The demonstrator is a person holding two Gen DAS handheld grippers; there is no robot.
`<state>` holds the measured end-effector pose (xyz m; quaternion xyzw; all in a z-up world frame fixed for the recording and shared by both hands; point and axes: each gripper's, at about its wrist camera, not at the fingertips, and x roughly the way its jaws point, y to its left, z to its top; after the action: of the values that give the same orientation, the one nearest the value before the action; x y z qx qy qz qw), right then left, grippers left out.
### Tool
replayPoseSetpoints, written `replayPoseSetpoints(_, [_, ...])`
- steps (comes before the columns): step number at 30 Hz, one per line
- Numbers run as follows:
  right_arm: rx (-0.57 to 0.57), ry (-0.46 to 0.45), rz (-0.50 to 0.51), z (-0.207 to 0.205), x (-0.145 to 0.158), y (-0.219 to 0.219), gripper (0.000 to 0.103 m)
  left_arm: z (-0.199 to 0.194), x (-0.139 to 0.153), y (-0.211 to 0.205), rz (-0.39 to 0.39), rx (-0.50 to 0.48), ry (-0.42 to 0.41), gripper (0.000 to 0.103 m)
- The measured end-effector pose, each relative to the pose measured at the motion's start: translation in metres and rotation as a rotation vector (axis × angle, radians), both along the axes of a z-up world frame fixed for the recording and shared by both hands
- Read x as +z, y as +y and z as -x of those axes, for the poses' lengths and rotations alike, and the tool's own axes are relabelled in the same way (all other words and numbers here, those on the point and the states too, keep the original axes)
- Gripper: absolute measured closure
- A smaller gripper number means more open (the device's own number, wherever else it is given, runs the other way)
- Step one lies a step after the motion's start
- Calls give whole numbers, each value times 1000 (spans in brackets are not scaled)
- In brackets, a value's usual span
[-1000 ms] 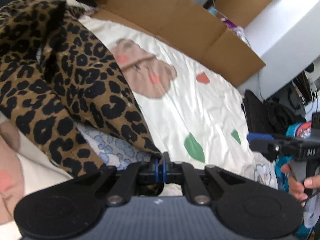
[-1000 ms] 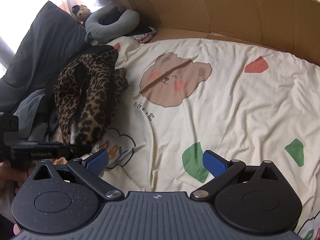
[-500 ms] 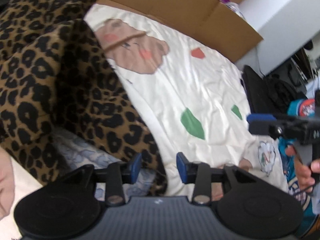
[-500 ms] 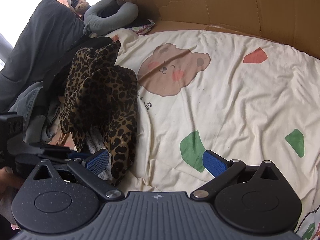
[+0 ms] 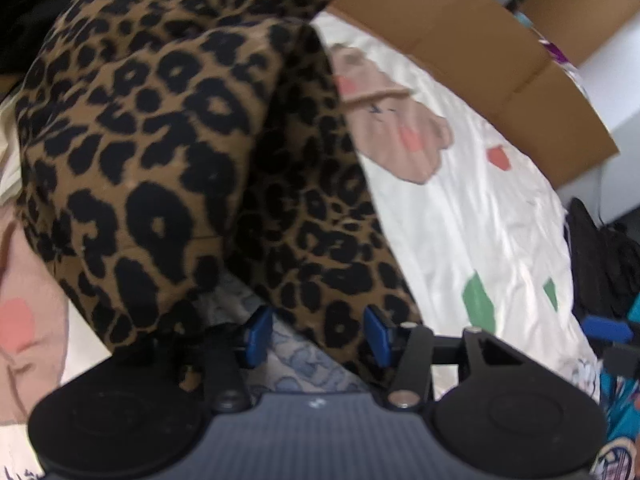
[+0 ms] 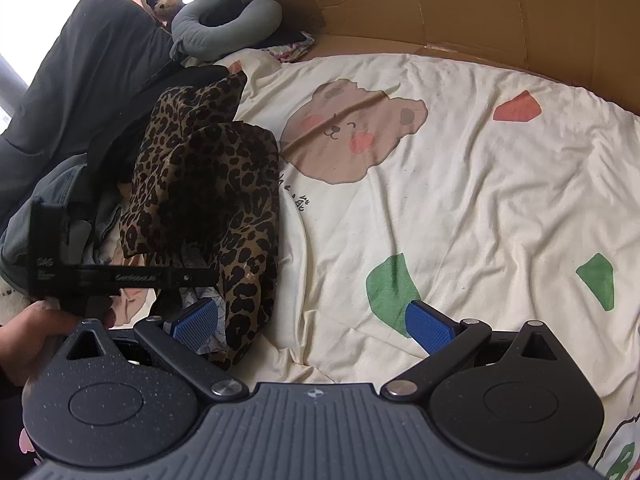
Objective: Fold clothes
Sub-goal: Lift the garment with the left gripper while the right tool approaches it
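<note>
Basically a release step: the left gripper (image 5: pixel 316 334) has its jaws opening, with the near edge of the leopard-print garment (image 5: pixel 168 152) lying between the blue pads but no longer pinched. The right gripper (image 6: pixel 314 326) stands wide with nothing in it, hovering over bare bedspread (image 6: pixel 460 184) just to the right of the garment's near end.

Where it is: the garment sits on the left side of the bed in the right wrist view, bunched in a heap, its far end against the dark clothes pile (image 6: pixel 68 184) and grey pillow (image 6: pixel 92 72), its near end close by both grippers. A pale blue-patterned cloth (image 5: pixel 296 360) peeks out from under its near edge; can't tell if that is lining or a separate item.

Orientation: the long axis runs from near to far across the bed, roughly along the bed's left edge, leaning a bit left at the far end. It is doubled over itself, not flat, so which end is top or hem can't be told.

Judgement on step: early, nothing folded yet; the garment looks just set down for laying out. Next move likely calls for both grippers to regrip two separate edges or corners and pull it out flat onto the open bedspread to the right, by the bear print (image 6: pixel 352 132). Risk: pinching the underlying cloth along with it.
</note>
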<state>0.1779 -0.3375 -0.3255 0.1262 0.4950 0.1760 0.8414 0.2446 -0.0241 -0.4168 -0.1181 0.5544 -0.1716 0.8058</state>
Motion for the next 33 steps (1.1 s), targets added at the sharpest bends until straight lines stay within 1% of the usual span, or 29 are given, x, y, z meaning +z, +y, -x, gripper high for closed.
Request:
replayPoseSetpoints(2, [0,2,1,-1,-1,0,0,-3,-6,3,6,21,4,48])
replayPoseSetpoints(8, [2,13,8,1,-4,1,0,-7,-24,6,58,59,30,46])
replayPoseSetpoints(11, [1,15,9,1,-5,1,0,-7,-28,8,83,80,14,44])
replayPoseSetpoints(14, [0,18,12,1,-6,1,0,-7,-26,6,83,78,-8,45])
replayPoseSetpoints(15, [0,19,13,1,-6,1,0,-7,-24,6,80,79,-14,50])
replayPoseSetpoints(16, [-1,20,13,1,-7,1,0,-7,-23,6,77,79,-21,60])
replayPoseSetpoints(17, [-2,19,13,1,-6,1,0,-7,-21,7,74,82,-24,65])
replayPoseSetpoints(18, [-2,18,13,2,-6,1,0,-7,-19,8,70,86,-25,78])
replayPoseSetpoints(19, [-2,17,13,2,-6,1,0,-6,-17,9,64,92,-24,88])
replayPoseSetpoints(22, [-4,17,11,1,-6,0,0,-3,-8,11,66,124,-32,94])
replayPoseSetpoints(25, [-7,17,2,1,-6,0,0,2,6,6,72,93,-76,101])
replayPoseSetpoints(29, [-33,26,-34,-1,-4,-4,1,8,29,-3,84,35,-140,102])
replayPoseSetpoints(32, [-66,45,-81,-3,-4,-9,10,14,46,-12,94,-25,-185,102])
replayPoseSetpoints(33, [-75,51,-97,-3,-4,-11,11,16,50,-13,98,-46,-200,102])
